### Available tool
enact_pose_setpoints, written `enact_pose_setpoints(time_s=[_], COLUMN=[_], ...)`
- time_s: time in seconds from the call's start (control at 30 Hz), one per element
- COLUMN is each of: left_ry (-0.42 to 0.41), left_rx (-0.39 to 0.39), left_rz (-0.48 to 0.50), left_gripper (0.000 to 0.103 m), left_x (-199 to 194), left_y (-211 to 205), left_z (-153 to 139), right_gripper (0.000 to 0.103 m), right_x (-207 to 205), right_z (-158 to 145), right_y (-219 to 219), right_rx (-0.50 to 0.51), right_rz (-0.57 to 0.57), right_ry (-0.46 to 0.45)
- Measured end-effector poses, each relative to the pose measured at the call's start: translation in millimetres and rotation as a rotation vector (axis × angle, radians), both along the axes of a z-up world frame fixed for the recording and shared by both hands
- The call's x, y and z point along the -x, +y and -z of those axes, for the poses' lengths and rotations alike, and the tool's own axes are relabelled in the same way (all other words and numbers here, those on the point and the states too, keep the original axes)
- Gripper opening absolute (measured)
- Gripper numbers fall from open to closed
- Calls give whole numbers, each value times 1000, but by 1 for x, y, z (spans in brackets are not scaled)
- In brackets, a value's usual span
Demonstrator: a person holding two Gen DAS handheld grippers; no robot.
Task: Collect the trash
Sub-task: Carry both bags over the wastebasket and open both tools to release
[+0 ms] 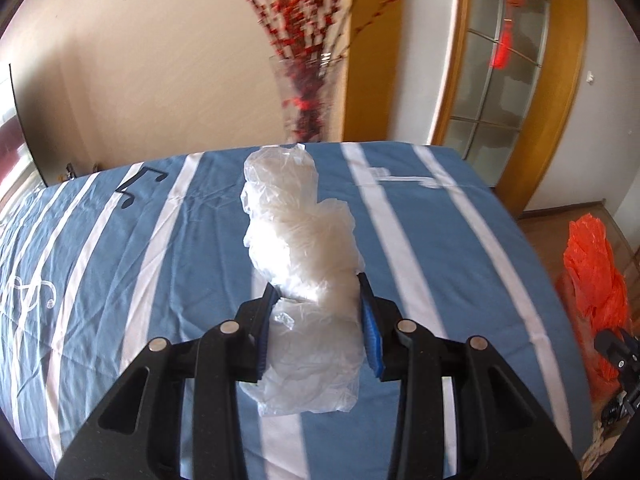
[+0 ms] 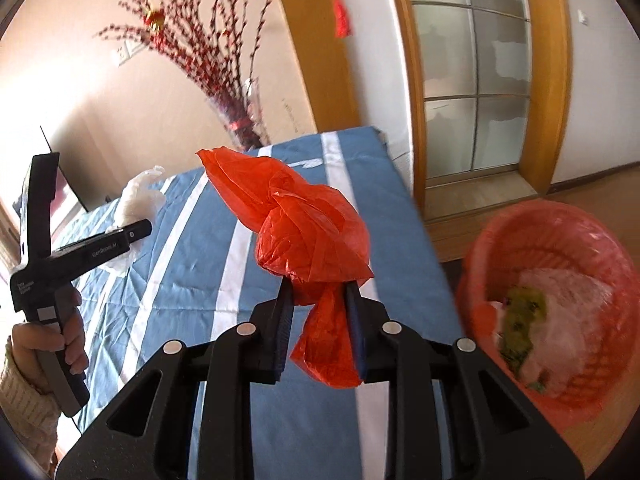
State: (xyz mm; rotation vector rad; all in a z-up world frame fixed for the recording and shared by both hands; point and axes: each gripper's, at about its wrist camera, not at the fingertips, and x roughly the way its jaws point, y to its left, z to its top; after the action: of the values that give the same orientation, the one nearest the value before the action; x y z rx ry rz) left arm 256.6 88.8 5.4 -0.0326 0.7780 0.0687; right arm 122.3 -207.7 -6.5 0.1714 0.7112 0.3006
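Jaws partly closed on both: left gripper (image 1: 320,304) is pinching a crinkly clear plastic bag (image 1: 300,240), right gripper (image 2: 318,308) is squeezing a crumpled red plastic bag (image 2: 308,232), w/ a tail hanging between the pads. Both are pointing down over a bed w/ a blue striped sheet (image 1: 120,264). A hand (image 2: 48,344) is gripping the left handle. A red basket (image 2: 560,240) w/ trash is sitting on the wood floor beside the bed.
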Motion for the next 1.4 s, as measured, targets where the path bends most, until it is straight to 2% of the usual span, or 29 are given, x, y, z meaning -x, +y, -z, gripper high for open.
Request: enact_pose_setpoints(time_s=[0.4,0.73,1.0,1.4], left_ry=[-47,-39,-14,40], left_rx=[-19,-16,18,116], left_rz=[138,235,318,439], left_gripper=[39,39,39,39], left_x=[39,52,53,54], left_y=[-77,-136,-181,-247], left_z=[-22,-18,-10,6], right_gripper=[26,26,26,26], right_x=[44,64,70,73], right_z=[-12,-13,-7,4], right_y=[-58,-95,-127,-177], right_rx=[-53,-60,-73,-117], right_rz=[111,181,255,367], right_ry=[-49,-71,-63,-40])
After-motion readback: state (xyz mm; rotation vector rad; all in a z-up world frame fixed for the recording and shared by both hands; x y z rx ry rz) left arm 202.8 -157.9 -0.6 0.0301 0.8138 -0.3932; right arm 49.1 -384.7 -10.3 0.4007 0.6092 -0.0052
